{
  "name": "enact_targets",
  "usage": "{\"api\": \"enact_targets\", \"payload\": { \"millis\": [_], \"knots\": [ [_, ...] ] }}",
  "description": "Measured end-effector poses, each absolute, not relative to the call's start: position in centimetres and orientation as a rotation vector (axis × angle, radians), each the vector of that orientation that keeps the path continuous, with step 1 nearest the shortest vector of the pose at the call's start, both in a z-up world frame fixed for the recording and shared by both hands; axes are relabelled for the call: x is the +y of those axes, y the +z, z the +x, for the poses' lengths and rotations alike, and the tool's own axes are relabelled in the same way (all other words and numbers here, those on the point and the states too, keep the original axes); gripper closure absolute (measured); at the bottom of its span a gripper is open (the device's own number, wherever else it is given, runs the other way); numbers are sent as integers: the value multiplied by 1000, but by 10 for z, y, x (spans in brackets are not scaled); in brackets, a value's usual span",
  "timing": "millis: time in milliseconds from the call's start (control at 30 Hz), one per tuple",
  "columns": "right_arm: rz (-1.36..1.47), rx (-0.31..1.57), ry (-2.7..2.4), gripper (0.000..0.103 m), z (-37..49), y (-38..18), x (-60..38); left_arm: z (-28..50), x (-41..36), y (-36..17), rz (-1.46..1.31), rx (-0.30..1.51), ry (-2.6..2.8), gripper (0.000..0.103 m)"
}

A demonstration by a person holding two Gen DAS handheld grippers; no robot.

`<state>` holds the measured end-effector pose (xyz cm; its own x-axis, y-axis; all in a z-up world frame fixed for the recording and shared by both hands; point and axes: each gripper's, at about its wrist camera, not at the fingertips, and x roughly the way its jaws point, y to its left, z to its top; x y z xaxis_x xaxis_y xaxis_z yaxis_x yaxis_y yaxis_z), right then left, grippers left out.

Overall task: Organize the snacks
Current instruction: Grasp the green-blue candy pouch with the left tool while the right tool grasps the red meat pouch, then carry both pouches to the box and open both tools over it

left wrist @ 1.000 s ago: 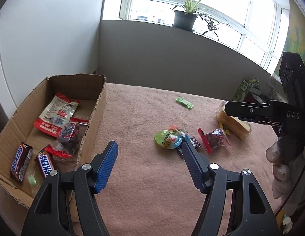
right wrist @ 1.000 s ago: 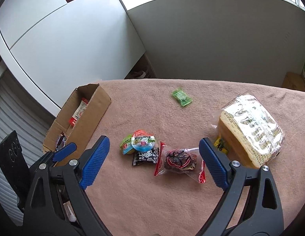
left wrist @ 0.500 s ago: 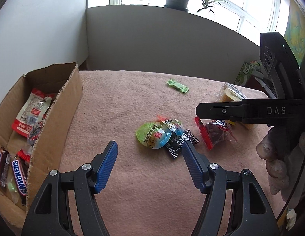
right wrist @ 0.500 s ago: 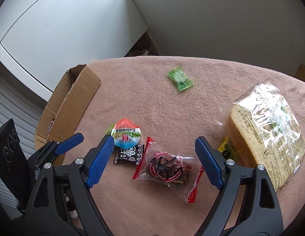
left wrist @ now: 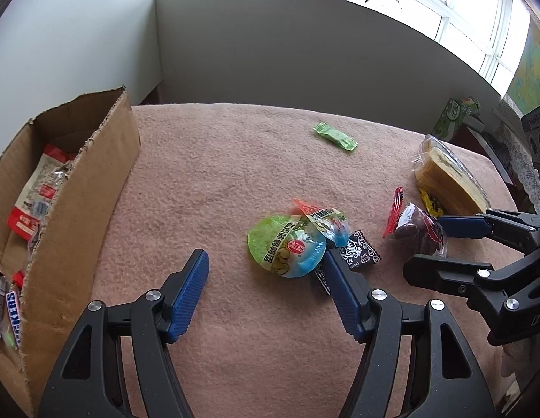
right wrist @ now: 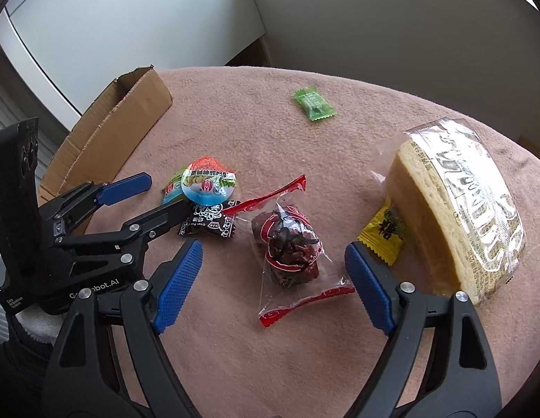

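Loose snacks lie on a pink cloth. A clear red-edged packet of dark dried fruit [right wrist: 287,244] lies between the open fingers of my right gripper [right wrist: 273,271], low over it; it also shows in the left wrist view [left wrist: 416,228]. Two round jelly cups [left wrist: 287,244] and a black candy [left wrist: 357,257] lie just ahead of my open, empty left gripper [left wrist: 266,289]. In the right wrist view the jelly cups [right wrist: 203,181] and black candy [right wrist: 207,224] sit beside the left gripper's fingers [right wrist: 130,183]. A cardboard box [left wrist: 61,209] at the left holds Snickers bars and packets.
A wrapped bread loaf [right wrist: 461,209] and a yellow candy [right wrist: 385,233] lie at the right. A green candy [right wrist: 313,102] lies farther back. A grey wall and window with a plant stand behind the table. A green carton [left wrist: 454,118] stands at the far right.
Both grippers have moved forward and down toward the snacks. The right gripper now straddles the dried fruit packet; the left has turned away from the box to the jelly cups.
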<state>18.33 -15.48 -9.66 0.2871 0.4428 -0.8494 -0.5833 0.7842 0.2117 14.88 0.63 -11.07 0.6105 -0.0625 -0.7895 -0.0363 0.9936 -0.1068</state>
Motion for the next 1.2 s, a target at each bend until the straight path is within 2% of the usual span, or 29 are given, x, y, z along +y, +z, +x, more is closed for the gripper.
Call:
{"api": "enact_targets", "payload": {
  "millis": [33, 100, 167, 267, 300, 333, 367, 600, 1200],
  "knots": [
    [-162, 1079, 683, 26, 183, -98, -153, 150, 6, -111, -117, 917, -18, 35],
    [-177, 1077, 669, 32, 183, -101, -152, 150, 6, -111, -118, 920, -25, 39],
    [-190, 1062, 661, 34, 182, -102, -151, 150, 8, -112, -130, 927, -38, 47],
    [-195, 1053, 648, 43, 183, -101, -151, 157, 9, -112, -151, 928, -46, 51],
    [-194, 1052, 643, 51, 184, -101, -152, 157, 10, -112, -152, 928, -46, 58],
    [-191, 1053, 642, 53, 184, -100, -154, 157, 10, -112, -150, 928, -43, 62],
    [-185, 1055, 646, 53, 185, -100, -155, 156, 10, -113, -146, 928, -39, 67],
    [-179, 1048, 630, 59, 180, -98, -159, 154, 14, -113, -156, 927, -38, 70],
    [-138, 974, 615, 62, 154, -67, -166, 128, 23, -85, -177, 826, -36, 73]
  ]
}}
